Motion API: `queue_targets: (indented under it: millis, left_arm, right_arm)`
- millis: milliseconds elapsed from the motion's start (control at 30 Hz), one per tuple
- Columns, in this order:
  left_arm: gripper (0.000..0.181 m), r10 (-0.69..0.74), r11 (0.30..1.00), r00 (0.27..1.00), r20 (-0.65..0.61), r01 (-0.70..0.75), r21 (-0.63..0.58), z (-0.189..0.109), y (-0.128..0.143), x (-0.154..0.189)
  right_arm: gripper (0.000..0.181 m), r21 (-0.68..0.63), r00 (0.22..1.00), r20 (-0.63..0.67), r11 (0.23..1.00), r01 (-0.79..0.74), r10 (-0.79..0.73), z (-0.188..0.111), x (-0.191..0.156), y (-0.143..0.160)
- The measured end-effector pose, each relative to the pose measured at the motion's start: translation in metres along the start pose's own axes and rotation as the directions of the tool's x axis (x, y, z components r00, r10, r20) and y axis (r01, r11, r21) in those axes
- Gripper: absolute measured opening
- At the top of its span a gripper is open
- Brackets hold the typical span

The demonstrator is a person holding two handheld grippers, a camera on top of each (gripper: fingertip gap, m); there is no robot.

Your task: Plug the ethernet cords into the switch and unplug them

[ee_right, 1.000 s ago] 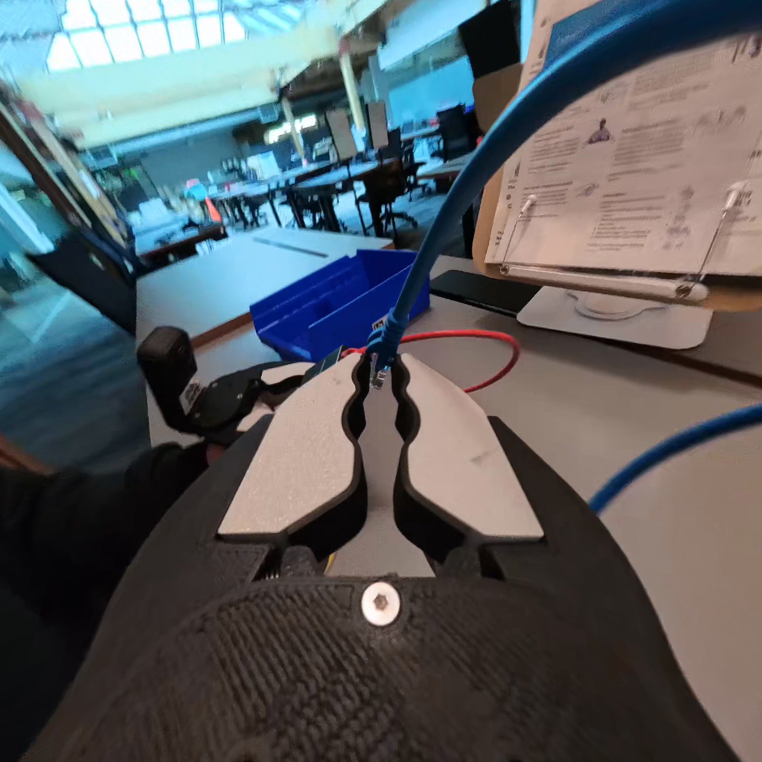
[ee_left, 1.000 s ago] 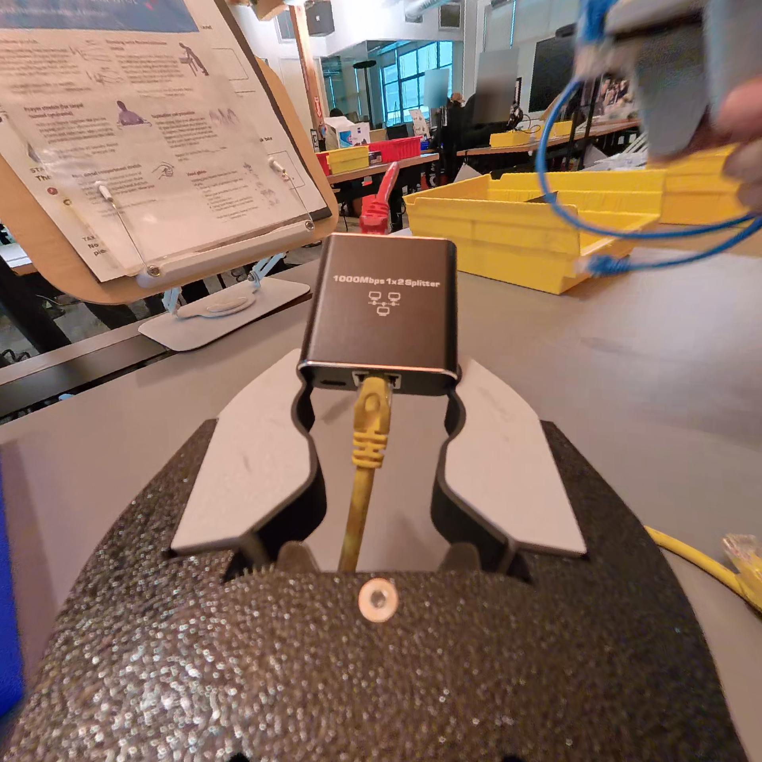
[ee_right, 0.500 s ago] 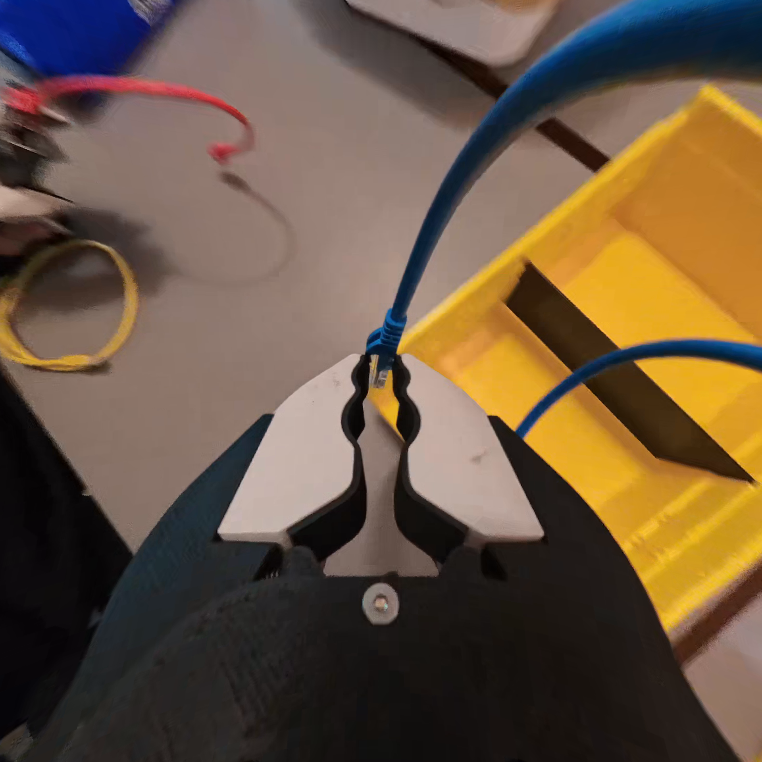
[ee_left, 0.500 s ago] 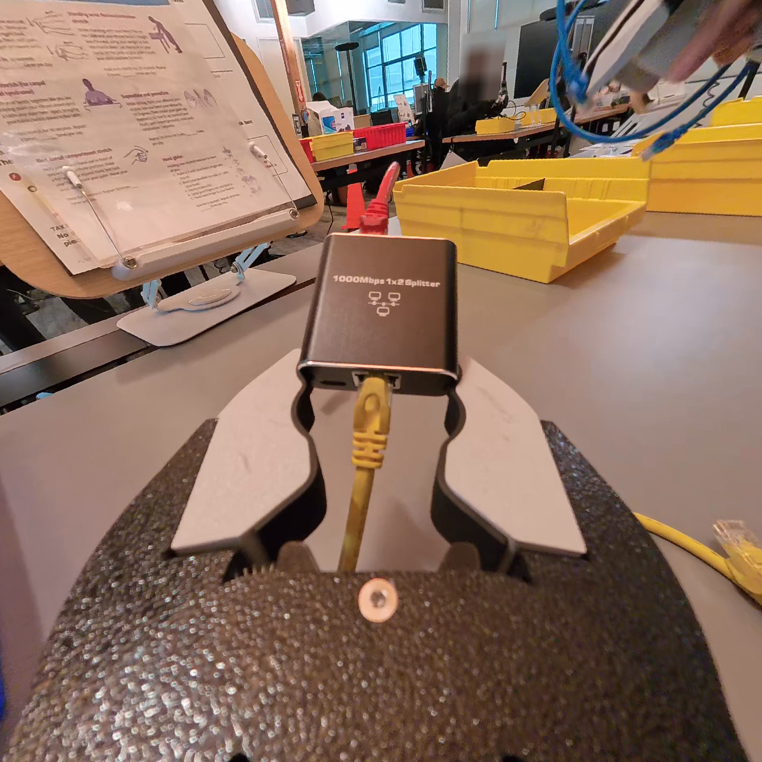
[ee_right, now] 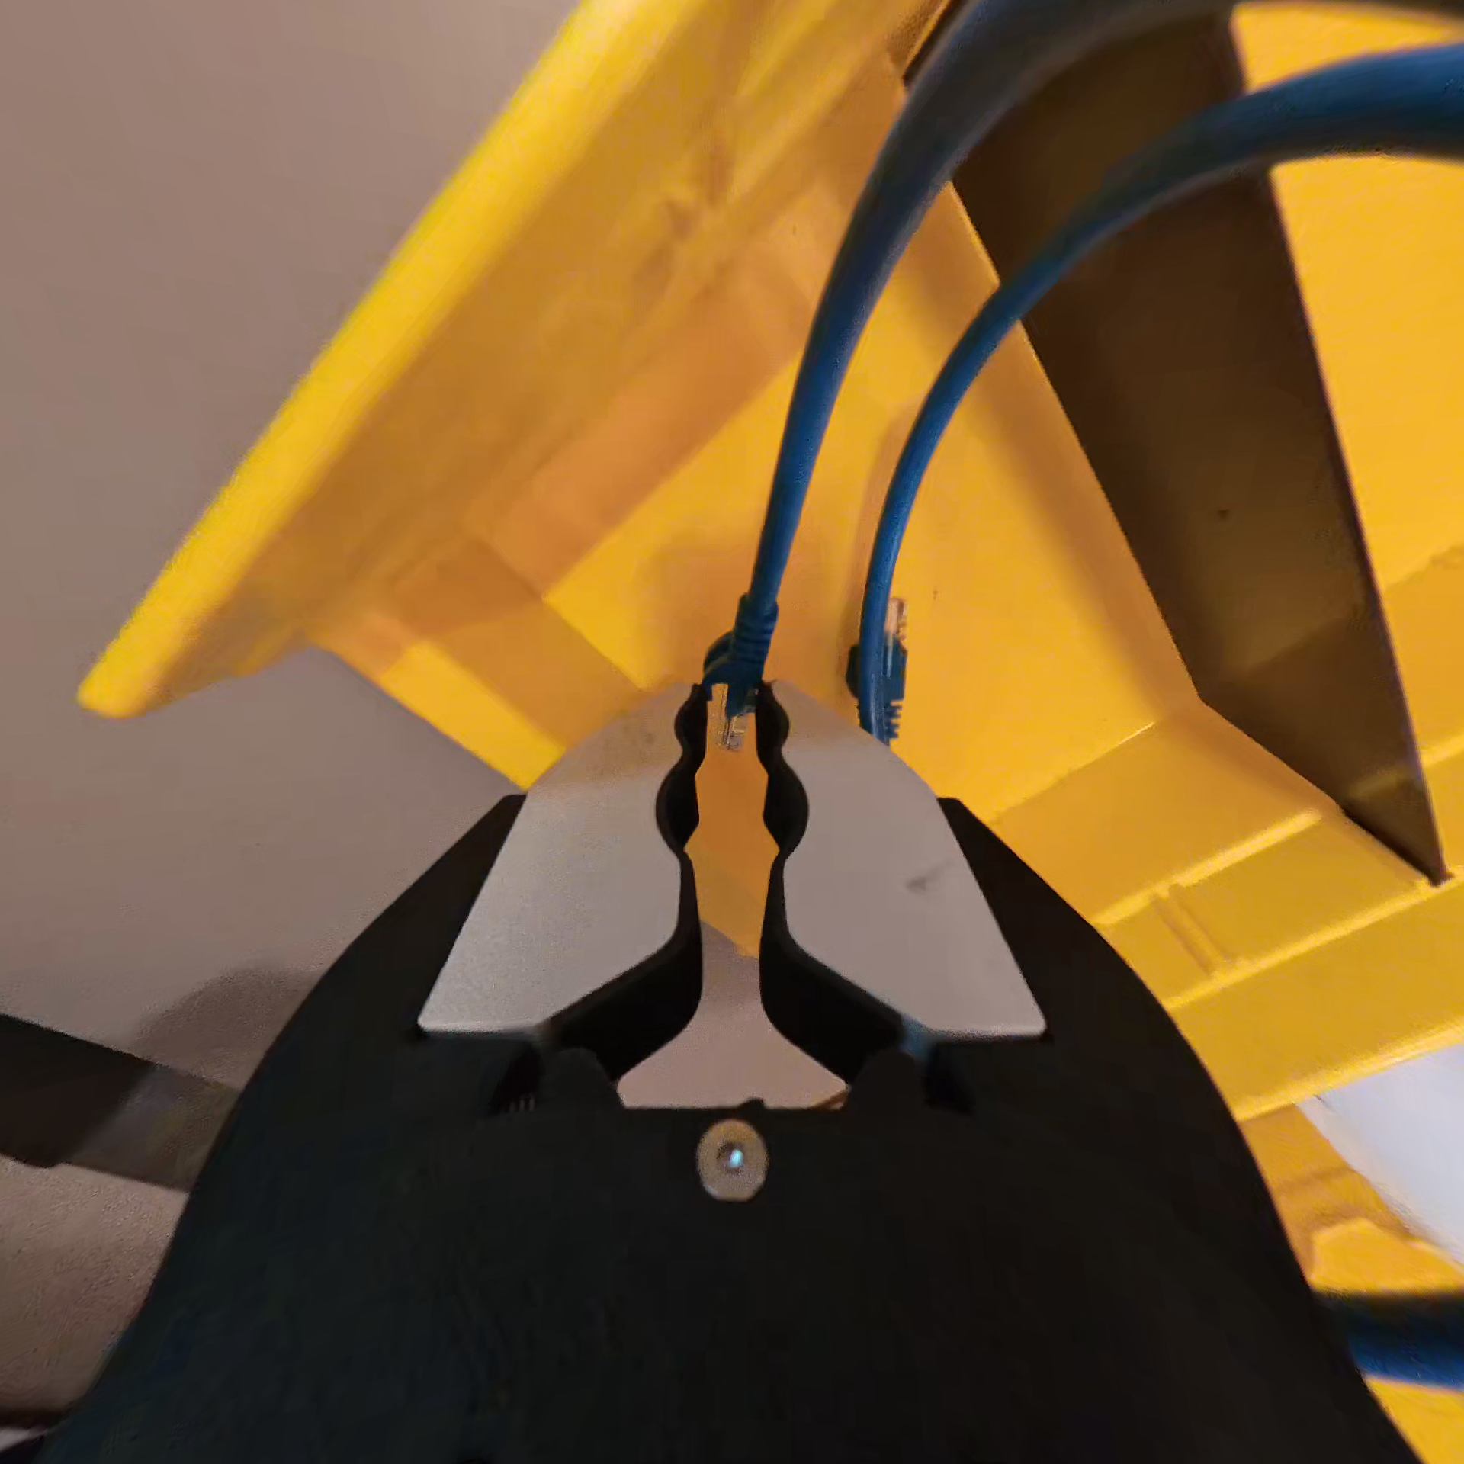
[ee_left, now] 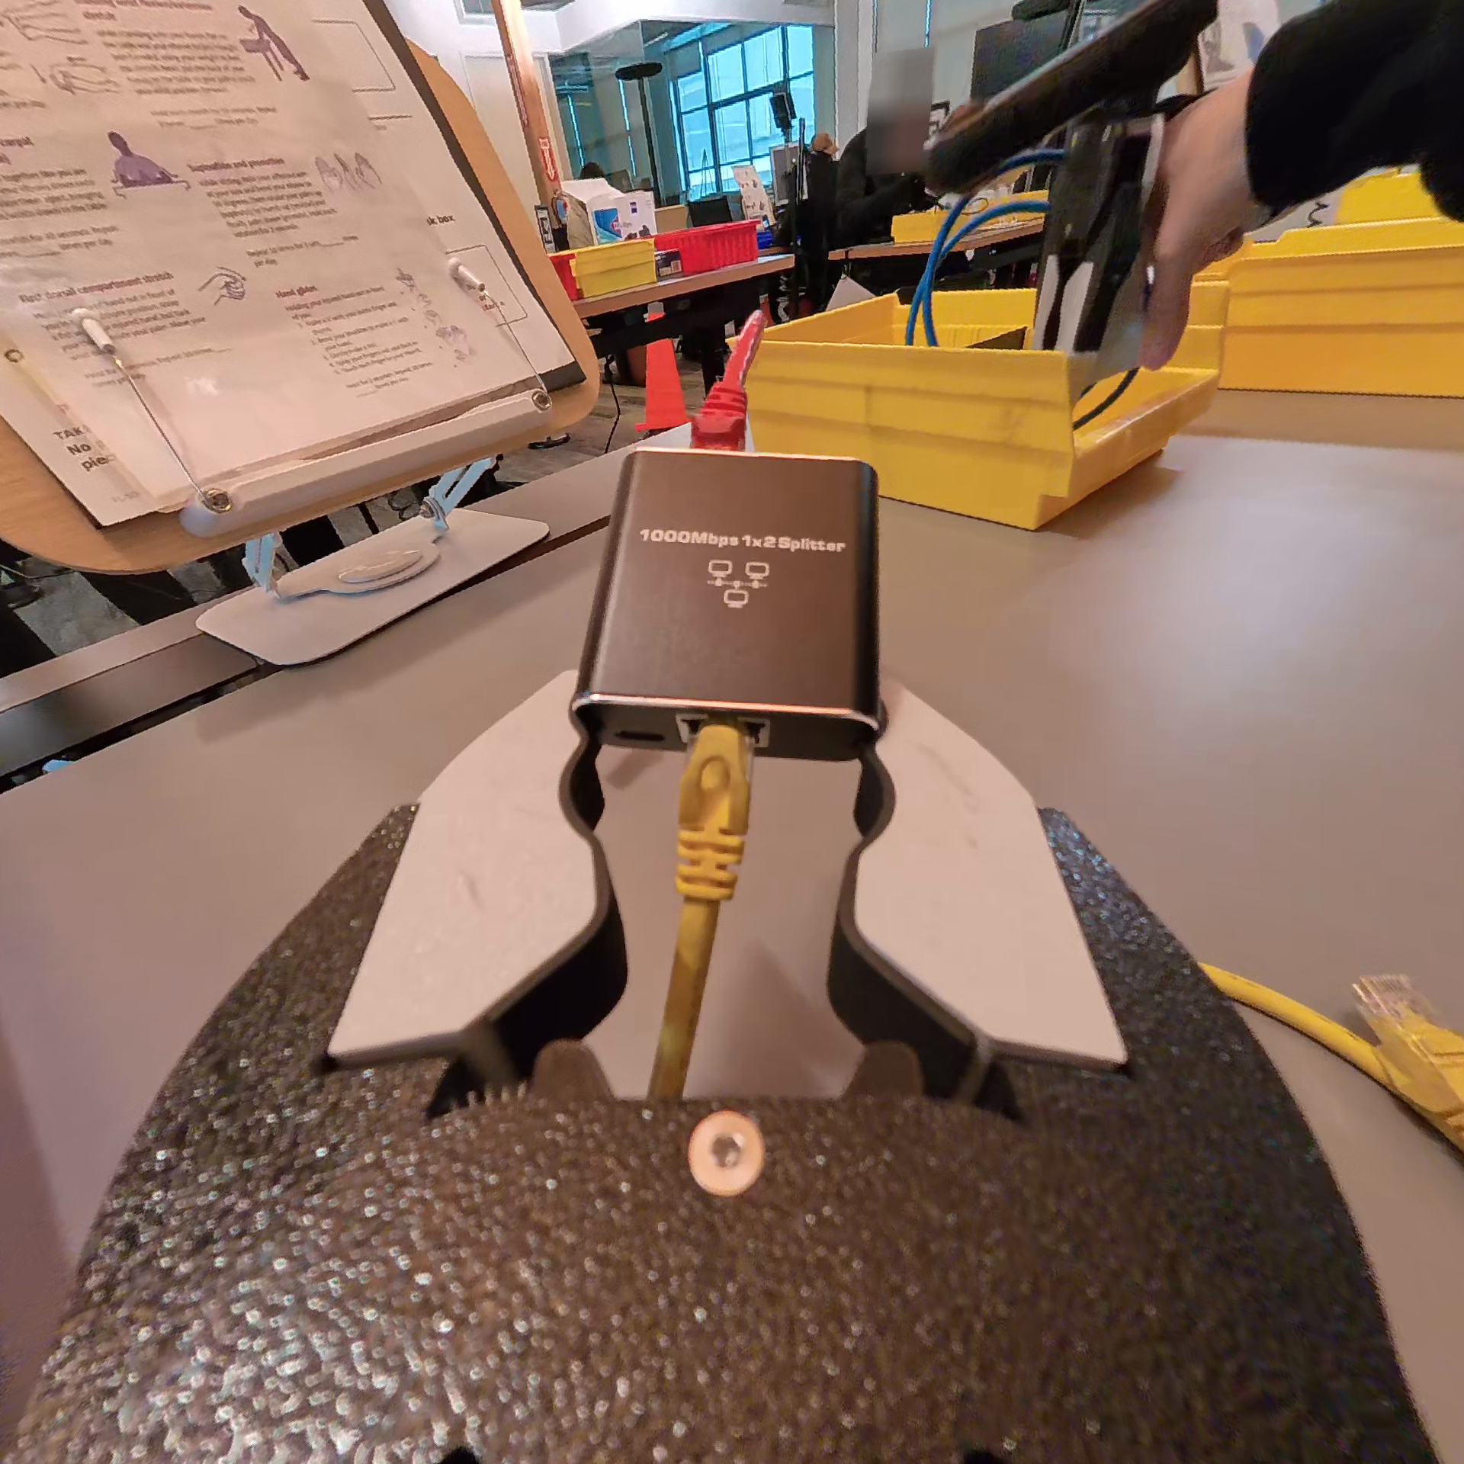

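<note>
My left gripper is shut on a dark metal switch and holds it just above the grey table. A yellow ethernet cord is plugged into the switch's near port. A red cord sticks up from its far side. My right gripper is shut on the plug of a blue ethernet cord and points down into a yellow bin. The cord's other plug hangs beside it. In the left wrist view the right gripper hovers over that bin with the blue cord looping down.
A document stand with printed pages stands at the back left. More yellow bins sit at the back right. The yellow cord's free plug lies on the table at the right. A person's hand holds the right gripper.
The right gripper has swung away from the switch and down over the yellow bin, carrying the blue cord. The left gripper has kept hold of the switch and turned slightly.
</note>
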State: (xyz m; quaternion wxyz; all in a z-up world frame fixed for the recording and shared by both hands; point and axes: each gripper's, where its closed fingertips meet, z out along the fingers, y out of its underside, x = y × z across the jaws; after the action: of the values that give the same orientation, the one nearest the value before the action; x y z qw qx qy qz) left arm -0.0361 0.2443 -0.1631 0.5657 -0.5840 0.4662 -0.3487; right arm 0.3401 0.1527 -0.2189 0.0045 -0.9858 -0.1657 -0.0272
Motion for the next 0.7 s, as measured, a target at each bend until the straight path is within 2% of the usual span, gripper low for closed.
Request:
queue_targets:
  millis: [33,133,300,400,467,567,700]
  left_arm:
    - [0.061,0.000,1.000,1.000,-0.002,0.000,-0.001,0.000,0.000,0.000]
    - [0.061,-0.001,1.000,1.000,-0.004,0.001,-0.006,0.000,0.001,0.000]
    - [0.061,0.000,1.000,1.000,-0.012,0.000,-0.013,0.000,0.003,0.001]
    - [0.061,0.000,1.000,1.000,-0.016,-0.001,-0.013,0.000,0.003,0.002]
    - [0.061,0.000,1.000,1.000,-0.017,0.000,-0.014,0.000,0.003,0.002]
    - [0.061,0.002,1.000,1.000,-0.017,-0.002,-0.015,0.000,0.003,0.002]
    - [0.061,0.003,1.000,1.000,-0.017,-0.004,-0.014,0.000,0.003,0.002]
  right_arm:
    - [0.011,-0.014,1.000,-0.006,1.000,0.010,-0.010,0.003,0.000,0.000]
    - [0.013,-0.020,0.999,0.017,0.999,-0.034,0.034,0.007,-0.002,0.000]
    - [0.053,0.014,0.984,0.142,0.994,-0.109,0.106,-0.020,-0.012,0.007]
    - [0.066,0.069,0.947,0.286,0.983,-0.170,0.143,-0.049,-0.030,0.009]
    - [0.065,0.161,0.932,0.344,0.971,-0.176,0.112,-0.071,-0.042,0.004]
    - [0.065,0.351,0.940,0.335,0.916,-0.192,0.069,-0.099,-0.051,-0.009]
    - [0.068,0.621,0.942,0.337,0.752,-0.223,0.001,-0.130,-0.091,-0.038]
